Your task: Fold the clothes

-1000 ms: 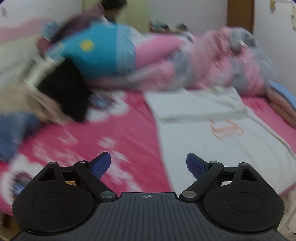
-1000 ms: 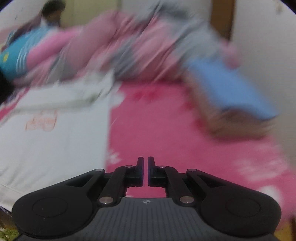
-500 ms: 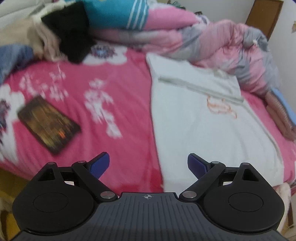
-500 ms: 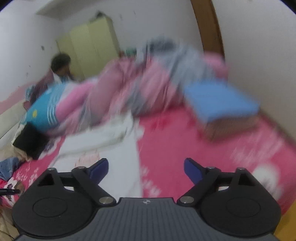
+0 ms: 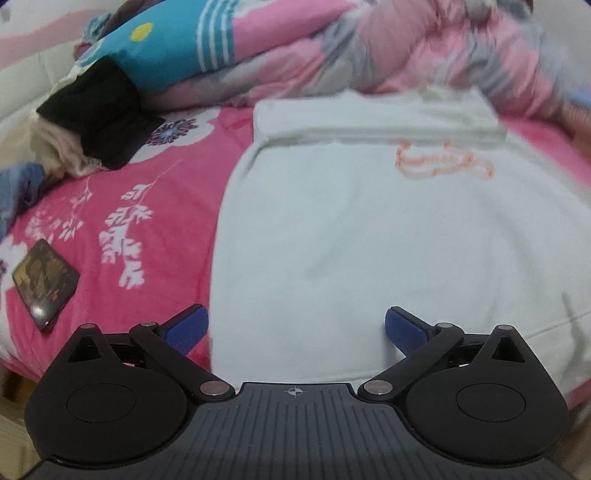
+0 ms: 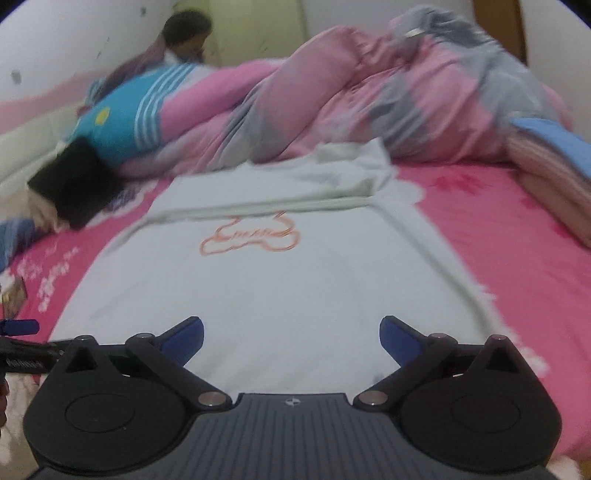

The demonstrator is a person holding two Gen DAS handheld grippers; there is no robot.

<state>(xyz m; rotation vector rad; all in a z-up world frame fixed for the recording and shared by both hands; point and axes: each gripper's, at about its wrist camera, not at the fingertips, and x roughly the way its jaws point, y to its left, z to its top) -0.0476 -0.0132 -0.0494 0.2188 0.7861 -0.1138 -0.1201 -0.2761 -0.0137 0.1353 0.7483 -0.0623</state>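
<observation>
left hand-held gripper (image 5: 296,326): released, above white T-shirt (image 5: 369,240) hem | right hand-held gripper (image 6: 291,334): released, empty | T-shirt flat on pink bed (image 5: 147,177)

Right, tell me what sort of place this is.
Most likely a bedroom: a bed with a pink floral sheet, a heaped pink-and-grey quilt, and a yellow-green wardrobe against the far wall.

Your left black two-finger gripper with blue pads (image 5: 296,326) has its jaws spread wide, holding nothing. Your right black blue-padded gripper (image 6: 291,334) is likewise wide apart and empty.
</observation>
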